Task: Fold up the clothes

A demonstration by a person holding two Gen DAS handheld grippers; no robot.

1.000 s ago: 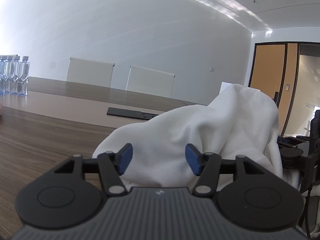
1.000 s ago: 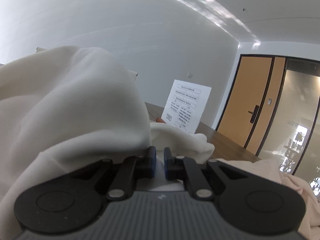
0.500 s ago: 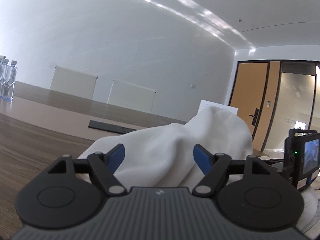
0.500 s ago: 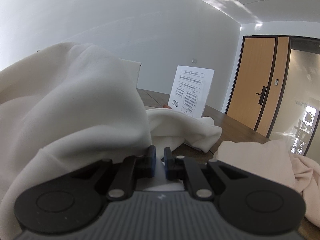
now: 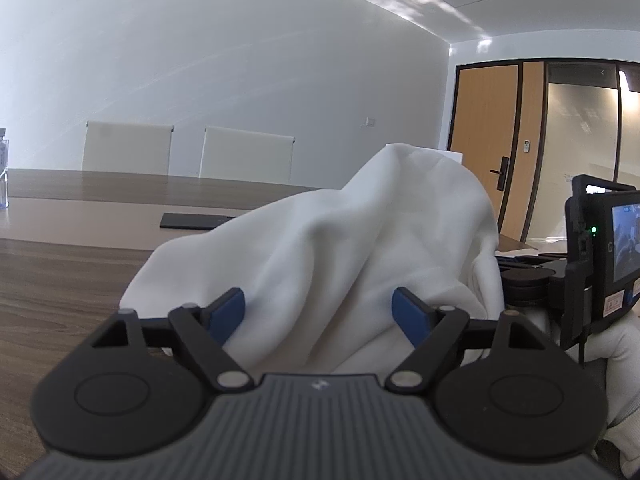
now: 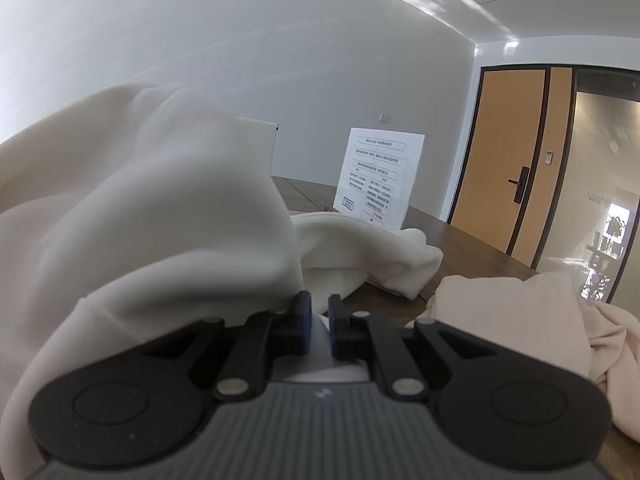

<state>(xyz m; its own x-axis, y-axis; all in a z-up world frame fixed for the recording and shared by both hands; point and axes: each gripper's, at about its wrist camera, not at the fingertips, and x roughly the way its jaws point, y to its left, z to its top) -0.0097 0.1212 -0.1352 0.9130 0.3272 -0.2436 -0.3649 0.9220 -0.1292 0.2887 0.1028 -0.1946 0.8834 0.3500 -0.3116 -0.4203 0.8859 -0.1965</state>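
A white garment (image 5: 360,248) is lifted into a peak over the wooden table (image 5: 60,280). My left gripper (image 5: 320,312) is open, its blue pads on either side of the hanging cloth without pinching it. My right gripper (image 6: 319,322) is shut on a fold of the same white garment (image 6: 140,220), which drapes over its left side and hides the view there. More of the white cloth (image 6: 372,256) lies on the table ahead. My right gripper's body and gloved hand show at the right in the left wrist view (image 5: 592,264).
A pale pink garment (image 6: 520,320) lies on the table at the right. A printed sheet (image 6: 376,176) stands upright behind the cloth. A black flat panel (image 5: 196,221) lies mid-table. Two white chairs (image 5: 244,156) stand at the far side. A wooden door (image 6: 508,152) is at right.
The left gripper has turned slightly left and its jaws stand wider around the cloth. The right gripper has stayed shut on the garment and shifted a little, showing more pink garment.
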